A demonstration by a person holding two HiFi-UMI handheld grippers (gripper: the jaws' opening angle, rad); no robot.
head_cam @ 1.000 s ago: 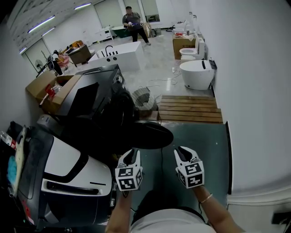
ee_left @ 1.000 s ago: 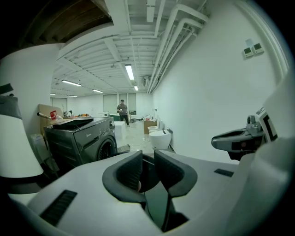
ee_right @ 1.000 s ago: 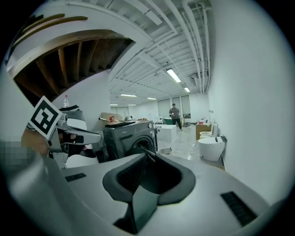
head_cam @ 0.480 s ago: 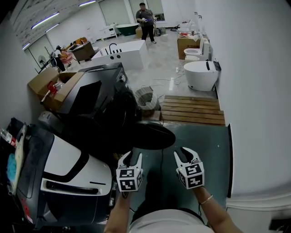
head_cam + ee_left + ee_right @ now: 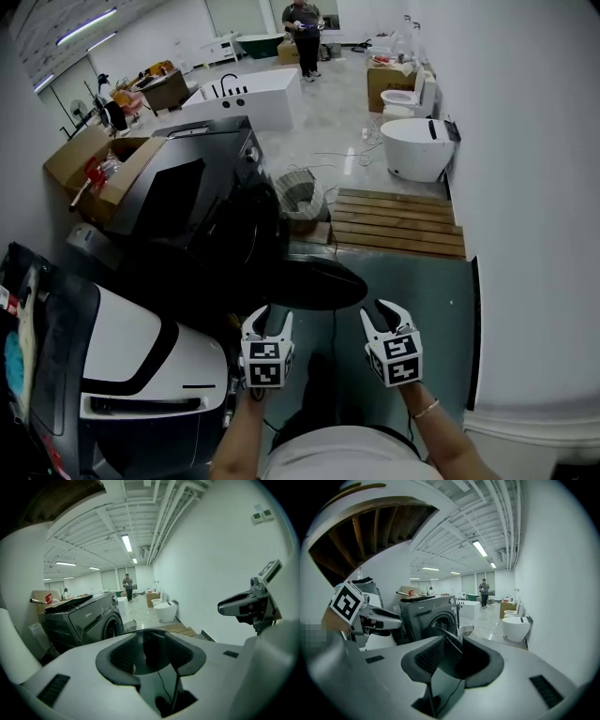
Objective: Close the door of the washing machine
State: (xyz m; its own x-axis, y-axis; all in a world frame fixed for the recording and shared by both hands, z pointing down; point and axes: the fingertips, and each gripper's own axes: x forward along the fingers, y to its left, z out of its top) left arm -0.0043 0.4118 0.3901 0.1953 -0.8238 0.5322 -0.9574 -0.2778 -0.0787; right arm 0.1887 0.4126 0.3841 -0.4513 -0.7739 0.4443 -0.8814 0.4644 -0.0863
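The dark grey washing machine [image 5: 192,202] stands at the left with its round door [image 5: 314,284] swung open over the green floor mat. My left gripper [image 5: 272,319] hangs just short of the door's near edge. Its jaws are opening and nothing is between them. My right gripper [image 5: 384,315] hovers to the right of the door, over the mat, its jaws also opening and empty. In the right gripper view the machine [image 5: 431,613] and its open door [image 5: 451,638] lie straight ahead beyond the jaws. The left gripper view shows the machine [image 5: 82,620] at the left.
A white and black appliance [image 5: 131,352] stands close at my left. A wooden pallet [image 5: 398,222], a mesh basket [image 5: 298,199] and a white toilet [image 5: 419,148] lie beyond the mat. A wall [image 5: 534,206] runs along the right. A person [image 5: 306,23] stands far back.
Both grippers have moved forward toward the open door and sunk a little. The jaws of both have spread wider apart.
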